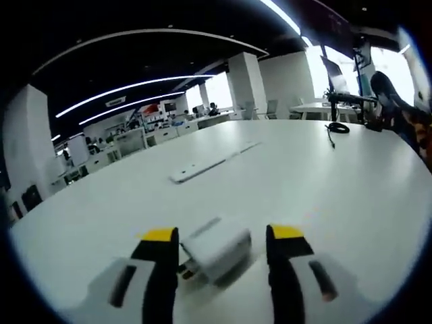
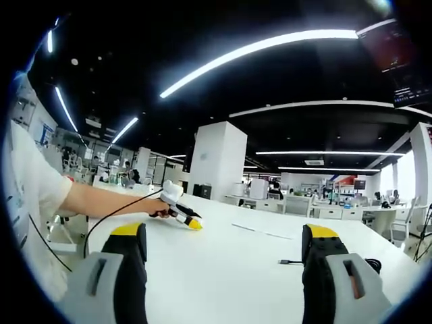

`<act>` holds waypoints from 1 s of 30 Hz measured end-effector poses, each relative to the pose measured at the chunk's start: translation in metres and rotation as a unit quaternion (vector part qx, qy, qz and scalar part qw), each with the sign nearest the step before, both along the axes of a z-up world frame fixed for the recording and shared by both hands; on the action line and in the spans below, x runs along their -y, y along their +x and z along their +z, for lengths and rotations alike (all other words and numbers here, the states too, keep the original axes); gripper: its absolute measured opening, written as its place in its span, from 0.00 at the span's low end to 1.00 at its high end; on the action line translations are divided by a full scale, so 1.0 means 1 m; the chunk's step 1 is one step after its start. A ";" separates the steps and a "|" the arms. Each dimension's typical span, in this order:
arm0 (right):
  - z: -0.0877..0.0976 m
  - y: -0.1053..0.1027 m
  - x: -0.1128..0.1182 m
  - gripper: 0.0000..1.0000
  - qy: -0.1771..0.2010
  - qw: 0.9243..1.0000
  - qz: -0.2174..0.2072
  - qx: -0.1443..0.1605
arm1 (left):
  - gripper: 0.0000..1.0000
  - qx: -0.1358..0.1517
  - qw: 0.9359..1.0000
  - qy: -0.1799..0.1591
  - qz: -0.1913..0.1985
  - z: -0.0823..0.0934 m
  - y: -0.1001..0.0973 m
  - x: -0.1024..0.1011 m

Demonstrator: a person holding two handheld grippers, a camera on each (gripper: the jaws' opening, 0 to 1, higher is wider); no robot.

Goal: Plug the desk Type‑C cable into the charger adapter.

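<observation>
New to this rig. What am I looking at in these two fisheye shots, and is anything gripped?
A person holds a two-jaw gripper in each hand, and each carries a forward-looking camera. In the left gripper view, the left gripper straddles a white charger adapter lying on the white table; the jaws stand apart and are not clamped on it. A white cable lies further along. In the right gripper view, the open right gripper holds nothing, and a black Type-C cable lies on the table beyond it.

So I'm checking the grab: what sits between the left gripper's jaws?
In the left gripper view, the white charger adapter lies on the table between the open jaws of the left gripper.
</observation>
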State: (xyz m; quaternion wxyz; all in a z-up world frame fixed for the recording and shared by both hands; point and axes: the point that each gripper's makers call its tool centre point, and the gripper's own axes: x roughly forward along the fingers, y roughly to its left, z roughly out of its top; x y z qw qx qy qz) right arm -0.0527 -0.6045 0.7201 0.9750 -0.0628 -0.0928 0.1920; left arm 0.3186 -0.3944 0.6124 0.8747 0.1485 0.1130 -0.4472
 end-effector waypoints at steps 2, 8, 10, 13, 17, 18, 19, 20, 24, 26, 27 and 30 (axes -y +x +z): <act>0.000 0.000 0.000 0.97 0.000 1.000 0.000 -0.001 | 0.45 0.001 1.000 0.002 0.001 0.000 0.001 -0.002; 0.001 -0.001 0.001 0.97 0.000 1.000 0.000 0.001 | 0.39 0.000 1.000 -0.003 0.004 0.001 0.000 -0.009; 0.000 -0.001 0.001 0.97 -0.001 1.000 -0.001 -0.001 | 0.38 0.000 1.000 -0.002 0.003 0.001 -0.001 -0.009; 0.000 -0.001 0.000 0.97 -0.003 1.000 0.000 -0.002 | 0.37 -0.001 1.000 0.000 0.000 0.001 -0.003 -0.010; 0.000 0.000 -0.001 0.97 -0.005 1.000 0.001 -0.002 | 0.35 -0.005 1.000 0.005 -0.005 0.000 -0.003 -0.013; -0.001 0.000 -0.001 0.97 -0.005 1.000 0.001 -0.003 | 0.34 -0.004 1.000 0.010 -0.007 0.000 -0.004 -0.014; -0.001 0.000 -0.001 0.97 -0.006 1.000 0.001 -0.003 | 0.33 -0.004 1.000 0.011 -0.008 0.000 -0.005 -0.015; -0.001 0.000 -0.001 0.97 -0.006 1.000 0.001 -0.004 | 0.32 -0.004 1.000 0.011 -0.008 0.000 -0.005 -0.015; -0.002 0.000 -0.002 0.97 -0.009 1.000 0.002 -0.005 | 0.27 -0.005 1.000 0.007 -0.011 0.001 -0.006 -0.018; -0.002 0.000 -0.002 0.97 -0.009 1.000 0.002 -0.004 | 0.27 -0.006 1.000 0.004 -0.011 0.001 -0.006 -0.018; -0.002 0.000 -0.002 0.97 -0.009 1.000 0.002 -0.004 | 0.26 -0.005 1.000 0.003 -0.011 0.001 -0.007 -0.018; -0.002 0.000 -0.002 0.97 -0.009 1.000 0.001 -0.005 | 0.26 -0.006 1.000 0.004 -0.012 0.001 -0.007 -0.018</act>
